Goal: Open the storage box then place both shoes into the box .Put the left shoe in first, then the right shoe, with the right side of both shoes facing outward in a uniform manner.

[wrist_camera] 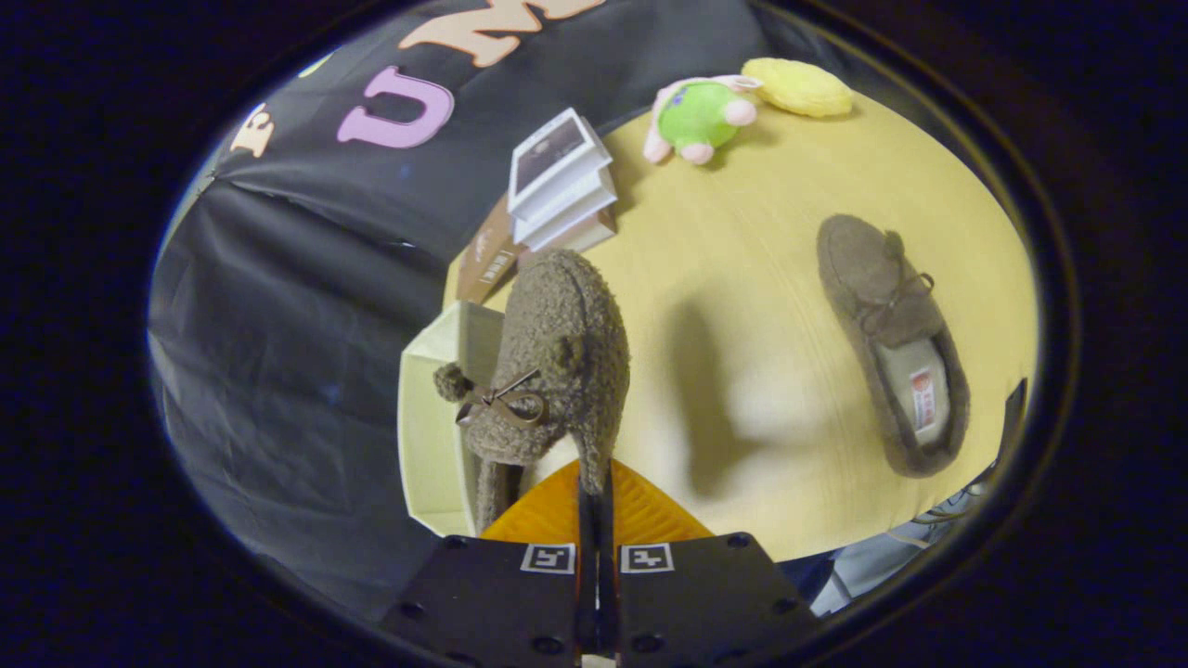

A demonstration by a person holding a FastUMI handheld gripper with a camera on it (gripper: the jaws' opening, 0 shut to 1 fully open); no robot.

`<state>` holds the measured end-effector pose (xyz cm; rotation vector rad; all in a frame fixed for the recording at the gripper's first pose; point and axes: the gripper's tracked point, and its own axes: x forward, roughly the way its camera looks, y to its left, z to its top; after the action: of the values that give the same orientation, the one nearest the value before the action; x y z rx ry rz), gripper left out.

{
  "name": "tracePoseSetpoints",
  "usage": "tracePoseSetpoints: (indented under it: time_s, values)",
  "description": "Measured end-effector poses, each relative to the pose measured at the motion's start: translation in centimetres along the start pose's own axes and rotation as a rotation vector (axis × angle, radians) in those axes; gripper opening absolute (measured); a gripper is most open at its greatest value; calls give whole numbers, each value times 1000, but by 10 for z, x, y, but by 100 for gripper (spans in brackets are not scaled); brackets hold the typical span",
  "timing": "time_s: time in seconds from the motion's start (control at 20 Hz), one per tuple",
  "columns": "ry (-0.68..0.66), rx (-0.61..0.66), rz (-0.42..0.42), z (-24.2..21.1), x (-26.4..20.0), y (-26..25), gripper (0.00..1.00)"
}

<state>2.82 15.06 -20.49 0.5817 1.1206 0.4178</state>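
tongs (594, 496) clamping fuzzy shoe (557, 362), seemingly over open box (429, 436)

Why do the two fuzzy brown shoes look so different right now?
The held shoe hangs off the table, pinched in the gripper, by the open storage box; the other shoe lies flat on the table. The held shoe shows its bow side; the other shows its opening and insole. Both are fuzzy, brown, with bows.
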Motion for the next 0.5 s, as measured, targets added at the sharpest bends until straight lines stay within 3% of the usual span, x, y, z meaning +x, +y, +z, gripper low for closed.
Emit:
tracePoseSetpoints:
  time_s: [0.3,0.5]
  values:
    - [30,-28,152,-8,2,95,4]
    - [97,-70,98,-27,40,126,4]
